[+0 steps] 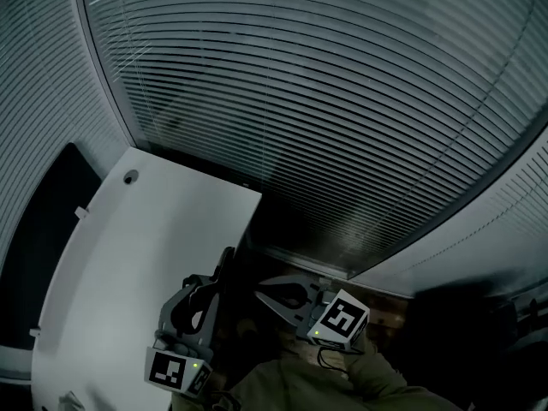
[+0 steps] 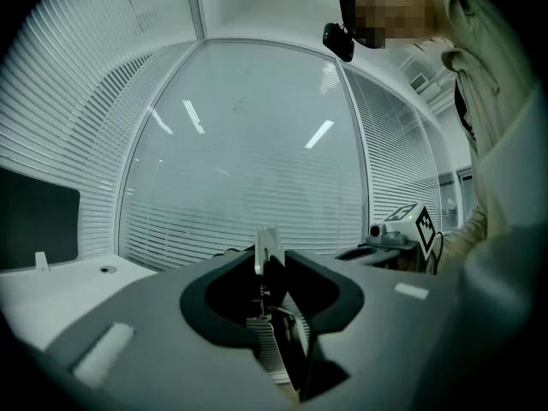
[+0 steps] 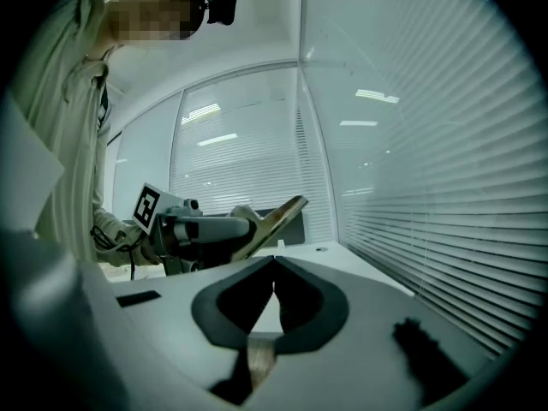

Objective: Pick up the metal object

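left gripper gripping metal object, right gripper closed, empty

Low centre: right gripper, fingers together. Mid left: left gripper clamped on tilted plate, above table.

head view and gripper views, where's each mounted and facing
Head view: on the person's head, looking down at the white table; left gripper, right gripper and a sleeve show.
Left gripper view: rides that gripper, facing blinds; jaws shut on the metal object.
Right gripper view: rides its gripper, jaws shut, facing the left gripper.
Shared: each gripper view shows the other gripper.
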The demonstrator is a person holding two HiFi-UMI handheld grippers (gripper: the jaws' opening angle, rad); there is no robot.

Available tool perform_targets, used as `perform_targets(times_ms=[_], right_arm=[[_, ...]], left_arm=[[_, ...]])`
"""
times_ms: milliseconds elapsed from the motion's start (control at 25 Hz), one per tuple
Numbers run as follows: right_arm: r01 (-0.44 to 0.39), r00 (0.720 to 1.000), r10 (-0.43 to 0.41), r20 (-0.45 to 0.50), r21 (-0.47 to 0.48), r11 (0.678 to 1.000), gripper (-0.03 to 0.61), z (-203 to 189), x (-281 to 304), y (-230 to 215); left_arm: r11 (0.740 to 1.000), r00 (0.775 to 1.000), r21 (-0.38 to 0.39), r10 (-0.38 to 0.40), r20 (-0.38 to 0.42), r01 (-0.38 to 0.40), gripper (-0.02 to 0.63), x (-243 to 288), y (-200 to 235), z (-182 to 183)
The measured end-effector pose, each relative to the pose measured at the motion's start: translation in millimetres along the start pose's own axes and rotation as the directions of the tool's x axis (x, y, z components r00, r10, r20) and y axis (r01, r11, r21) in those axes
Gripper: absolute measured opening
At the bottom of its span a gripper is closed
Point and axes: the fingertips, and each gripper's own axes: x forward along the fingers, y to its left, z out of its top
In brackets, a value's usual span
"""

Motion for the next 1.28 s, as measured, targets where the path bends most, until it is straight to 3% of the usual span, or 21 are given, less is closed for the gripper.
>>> perform_targets(times_ms=[320,480,1040,1280], right_arm=[[0.022,0.999,-0.022,0.028,-0.002,1.0,0.005,-3,-75,39],[0.032,0.999,-0.033,0.035,0.018,0.999,0.003,-10,-96,51],[0.016,0.997,-0.016,0.078,-0.001,1.0,0.003,16,-98,64],[0.009,0.998,-0.006,0.055,-0.049,0.999,0.003,17,-93,73]], left_arm=[[1.0,0.999,0.0,-0.019,0.03,0.019,0.112,-27,-84,7],[0.999,0.999,0.023,-0.034,-0.002,0.034,0.112,-40,-108,1],[0.994,0.998,0.088,-0.063,-0.005,0.063,0.112,-52,-114,10],[0.994,0.995,0.084,-0.058,-0.076,0.065,0.112,-56,-114,-2]])
